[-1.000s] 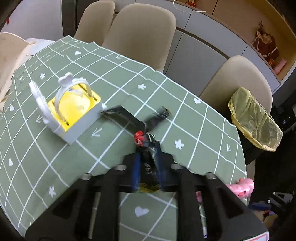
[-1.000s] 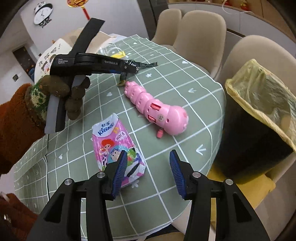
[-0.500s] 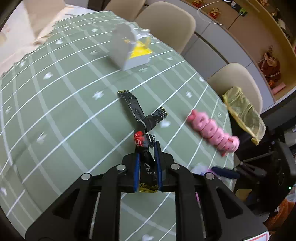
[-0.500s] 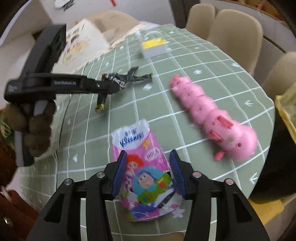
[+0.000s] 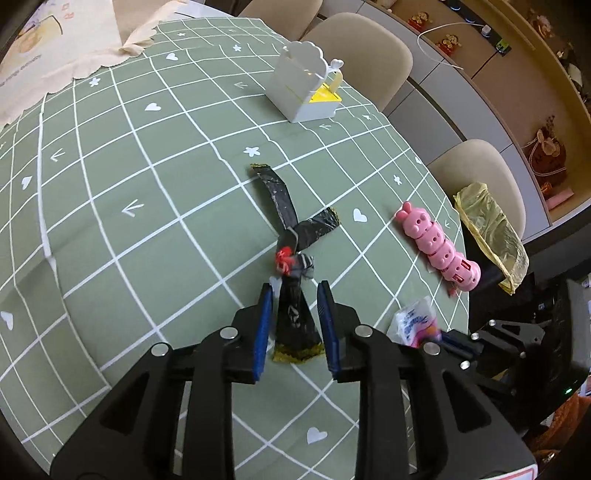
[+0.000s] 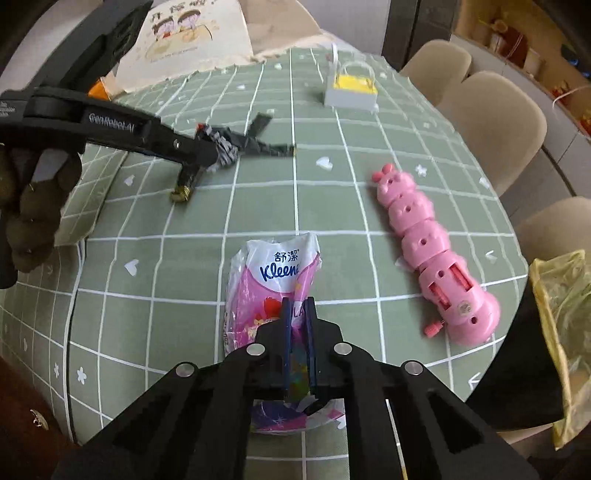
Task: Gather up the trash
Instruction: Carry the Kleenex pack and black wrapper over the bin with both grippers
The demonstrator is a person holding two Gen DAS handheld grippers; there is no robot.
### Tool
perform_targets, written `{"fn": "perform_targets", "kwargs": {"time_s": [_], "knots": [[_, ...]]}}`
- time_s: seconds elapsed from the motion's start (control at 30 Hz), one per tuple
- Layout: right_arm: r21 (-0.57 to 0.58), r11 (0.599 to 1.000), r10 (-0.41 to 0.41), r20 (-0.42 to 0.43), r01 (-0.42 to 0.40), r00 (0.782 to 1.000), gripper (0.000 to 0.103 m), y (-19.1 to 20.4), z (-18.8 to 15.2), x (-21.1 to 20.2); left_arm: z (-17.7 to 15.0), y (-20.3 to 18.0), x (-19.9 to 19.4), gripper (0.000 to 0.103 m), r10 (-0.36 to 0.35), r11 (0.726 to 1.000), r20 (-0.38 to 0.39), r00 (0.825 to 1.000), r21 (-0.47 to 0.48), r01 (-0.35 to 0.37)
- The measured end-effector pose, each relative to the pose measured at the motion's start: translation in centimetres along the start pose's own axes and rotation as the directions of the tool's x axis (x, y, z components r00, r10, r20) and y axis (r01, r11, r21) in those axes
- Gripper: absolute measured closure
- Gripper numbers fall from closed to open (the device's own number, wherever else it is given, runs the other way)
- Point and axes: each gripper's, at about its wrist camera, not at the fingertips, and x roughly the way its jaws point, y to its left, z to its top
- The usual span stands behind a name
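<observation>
A black crumpled wrapper [image 5: 291, 236] with a red knot lies on the green checked tablecloth [image 5: 147, 221]. My left gripper [image 5: 295, 291] is open, its blue pads either side of the wrapper's near end. In the right wrist view the wrapper [image 6: 236, 142] lies under the left gripper [image 6: 192, 146]. My right gripper [image 6: 298, 306] is shut on a pink Kleenex tissue packet [image 6: 273, 280], which also shows in the left wrist view [image 5: 413, 321]. A bin lined with a yellow bag [image 5: 491, 236] stands off the table's right edge, and shows in the right wrist view [image 6: 561, 325].
A pink caterpillar toy [image 6: 436, 273] lies right of the packet, also seen in the left wrist view [image 5: 439, 247]. A white and yellow toy basket [image 5: 306, 92] stands at the far side. Beige chairs [image 5: 362, 55] ring the table. A printed cloth bag [image 6: 192, 33] lies far left.
My left gripper has opened and let go of the black wrapper, which now lies on the table. My right gripper has closed on the Kleenex packet.
</observation>
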Motion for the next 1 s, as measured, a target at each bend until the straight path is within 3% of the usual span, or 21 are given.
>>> {"fn": "perform_targets", "kwargs": {"time_s": [0.17,0.37,0.73,0.8,1.0], "knots": [[0.075,0.997,-0.039,0.067,0.034,0.997,0.097,-1.0,0.4,-2.8,-0.6,0.4,-1.2,0.073,0.003,1.000,0.016,1.000,-0.002,-0.003],[0.201,0.978,-0.068,0.077,0.051,0.995,0.097,-3.1,-0.7,-4.8,-1.1,0.2,-2.4,0.067,-0.017,0.998,0.062,0.998,0.065,0.013],[0.258,0.960,-0.138,0.097,0.109,0.986,0.097,-2.7,-3.7,-8.3,0.5,-1.7,0.6,0.068,0.072,0.989,0.056,0.996,0.122,-0.079],[0.272,0.955,-0.154,0.106,0.120,0.982,0.097,-2.7,-4.2,-9.0,1.0,-1.8,0.8,0.089,0.078,0.991,0.046,0.996,0.101,-0.083],[0.341,0.927,-0.219,0.155,0.156,0.963,0.097,-3.5,-6.4,-12.2,1.3,-5.0,-2.4,0.090,0.057,0.985,0.103,0.993,0.154,-0.073]]}}
